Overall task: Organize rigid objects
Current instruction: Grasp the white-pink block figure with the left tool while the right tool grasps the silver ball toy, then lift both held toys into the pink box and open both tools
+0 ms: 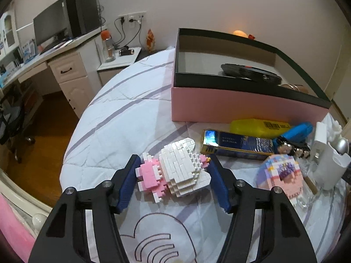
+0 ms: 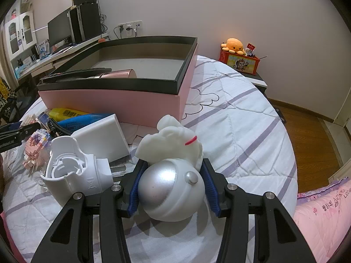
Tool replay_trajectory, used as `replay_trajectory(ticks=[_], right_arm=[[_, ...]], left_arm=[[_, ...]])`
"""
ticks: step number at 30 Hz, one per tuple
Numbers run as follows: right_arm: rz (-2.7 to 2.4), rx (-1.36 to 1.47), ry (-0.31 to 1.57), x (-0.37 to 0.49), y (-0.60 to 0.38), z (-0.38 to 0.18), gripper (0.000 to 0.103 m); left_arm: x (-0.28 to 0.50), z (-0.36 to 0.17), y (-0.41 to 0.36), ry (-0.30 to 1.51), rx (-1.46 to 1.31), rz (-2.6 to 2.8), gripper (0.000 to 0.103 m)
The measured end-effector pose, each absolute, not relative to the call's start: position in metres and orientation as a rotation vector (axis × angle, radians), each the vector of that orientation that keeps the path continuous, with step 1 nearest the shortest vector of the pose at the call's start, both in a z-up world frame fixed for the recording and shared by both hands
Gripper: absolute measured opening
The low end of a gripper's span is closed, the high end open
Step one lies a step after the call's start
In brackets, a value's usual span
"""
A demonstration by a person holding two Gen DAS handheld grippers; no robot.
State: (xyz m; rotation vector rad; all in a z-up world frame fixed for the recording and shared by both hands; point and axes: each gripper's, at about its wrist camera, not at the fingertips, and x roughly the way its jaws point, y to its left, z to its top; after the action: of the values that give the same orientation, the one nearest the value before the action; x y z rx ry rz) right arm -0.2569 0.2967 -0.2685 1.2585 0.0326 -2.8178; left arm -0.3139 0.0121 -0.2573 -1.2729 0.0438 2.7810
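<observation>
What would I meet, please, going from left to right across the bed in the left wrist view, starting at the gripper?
White and pink brick figure between the left gripper pads → dark blue foil box → pastel brick figure → white plastic holder.
</observation>
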Motion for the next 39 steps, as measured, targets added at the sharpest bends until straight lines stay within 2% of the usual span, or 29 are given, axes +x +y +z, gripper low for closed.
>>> replay_trajectory(ticks=[7,21,30,39], right_arm=[[-2.826,1.240,0.029,-0.255,0.297,-0.267,0.049],[-2.813,1.159,-0.136,-0.227,0.303,-0.256,0.049],[-2.868,0.943,-0.158,-0.202,0.295,-0.209,0.049],[-2.881,0.663,-0.095,-0.177,0.266,-0.144,0.049]], left_arm=[[-0.293,-0.243,0.010,0.026,-1.234,2.762,0.063],[-0.249,-0.206,0.013,0.038,-1.085,2.775,0.063],[-0.218,-0.164,0.017,-0.004,-0.896,2.878,0.063],[-0.187,-0.107,0.030,0.024,-0.662,2.912,0.063]])
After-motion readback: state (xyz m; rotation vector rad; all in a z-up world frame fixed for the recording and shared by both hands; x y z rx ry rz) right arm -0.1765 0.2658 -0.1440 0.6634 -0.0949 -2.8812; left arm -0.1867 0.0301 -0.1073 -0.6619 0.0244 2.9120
